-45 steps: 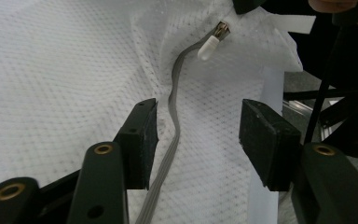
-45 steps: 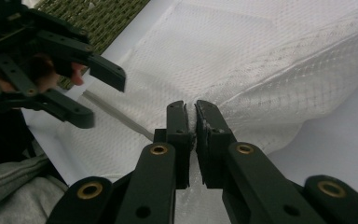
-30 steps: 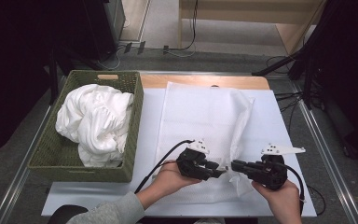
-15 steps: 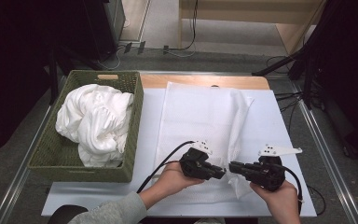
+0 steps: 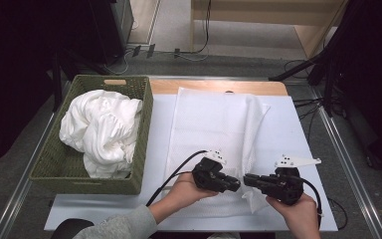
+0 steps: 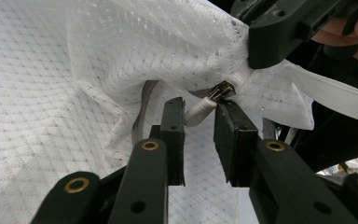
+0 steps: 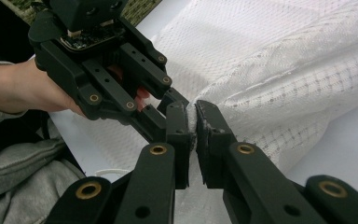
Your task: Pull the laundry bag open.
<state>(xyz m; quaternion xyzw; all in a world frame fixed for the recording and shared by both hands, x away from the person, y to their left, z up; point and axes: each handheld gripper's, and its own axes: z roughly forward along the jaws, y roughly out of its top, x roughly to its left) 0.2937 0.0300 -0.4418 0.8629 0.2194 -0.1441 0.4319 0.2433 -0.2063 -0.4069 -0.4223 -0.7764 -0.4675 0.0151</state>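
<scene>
Your right gripper (image 7: 195, 135) clamps the mesh bag (image 5: 214, 124) edge; the zip pull (image 6: 205, 105) lies between your left gripper's (image 6: 199, 135) slightly parted jaws, pointing right.

The green wicker basket (image 5: 47, 164) heaped with white laundry (image 5: 102, 132) blocks the left third of the table (image 5: 298, 129) in the high view. The white mesh bag (image 5: 214, 124) lies low over the middle. Bare tabletop runs along the right edge and in a narrow lane between basket and bag. At lower centre, the left gripper (image 5: 236, 184) and right gripper (image 5: 248, 179) meet tip to tip.
</scene>
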